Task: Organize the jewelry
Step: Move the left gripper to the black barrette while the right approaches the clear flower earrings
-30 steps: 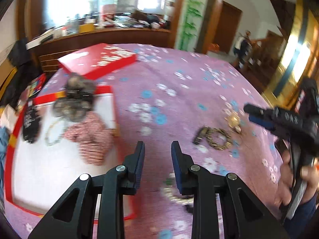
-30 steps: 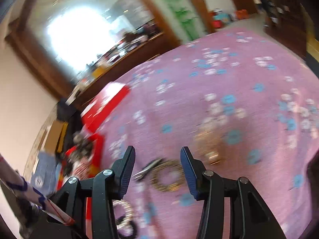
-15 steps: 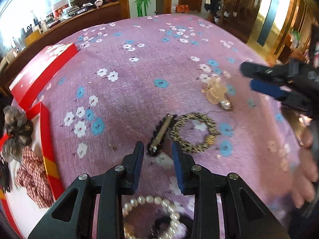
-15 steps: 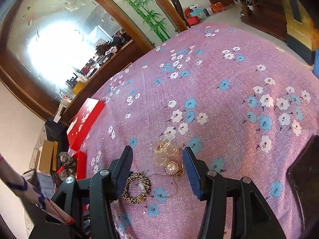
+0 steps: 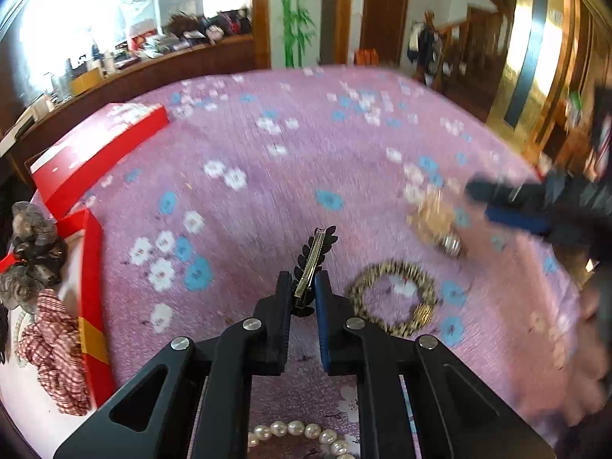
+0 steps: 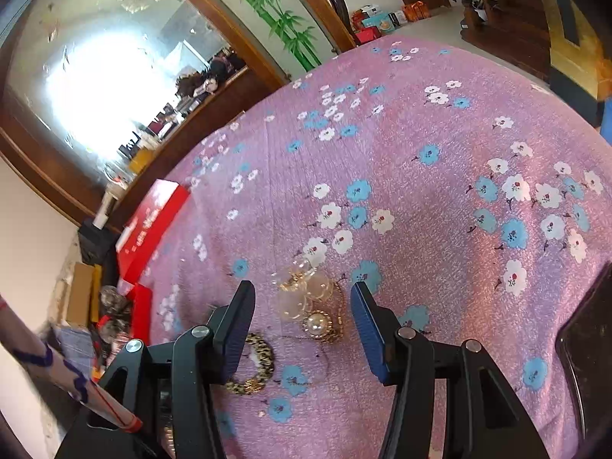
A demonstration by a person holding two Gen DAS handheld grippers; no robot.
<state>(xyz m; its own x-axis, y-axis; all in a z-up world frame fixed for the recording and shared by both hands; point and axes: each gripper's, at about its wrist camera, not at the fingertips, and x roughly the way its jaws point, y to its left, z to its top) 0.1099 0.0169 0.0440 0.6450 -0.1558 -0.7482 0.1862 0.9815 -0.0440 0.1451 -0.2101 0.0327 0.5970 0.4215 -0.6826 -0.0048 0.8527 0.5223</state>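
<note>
Surface: purple flowered cloth point(image 5: 267, 176) covers the whole work area; it shows in both wrist views.
Left gripper point(image 5: 303, 287): jaws closing, nearly together, with the hair clip point(image 5: 311, 264) between them. Both pads appear to touch the clip's near end.
Hair clip: black leaf-shaped edge, metal bar down the middle. Its far end sticks out past the fingertips and points away from the camera. Whether it is off the cloth I cannot tell.
Right gripper point(image 6: 302, 317): jaws spread about halfway, nothing pinched. It hovers with the pearl-and-gold ornament point(image 6: 311, 308) in the gap between the fingers; pads clear of it on both sides.
Pearl-and-gold ornament: lies on the cloth; clear round petals, one pearl in a gold rim toward the near side. In the left view it is blurred, just beside the right gripper's blue pad point(image 5: 516, 220).
Leopard-print ring point(image 5: 394, 298): flat on the cloth, just right of the left gripper's fingers; in the right view partly hidden behind the left finger of the right gripper.
Pearl string point(image 5: 298, 434): on the cloth under the left gripper, only an arc of beads visible.
Red box point(image 5: 90, 294): open, at the left edge of the cloth; holds a checked scrunchie point(image 5: 53, 355) and grey-brown scrunchies point(image 5: 30, 252).
Red lid point(image 5: 99, 153): on the cloth, beyond the box.
Hand point(image 5: 589, 363): blurred, lower right of the left view, on the right gripper's handle.
</note>
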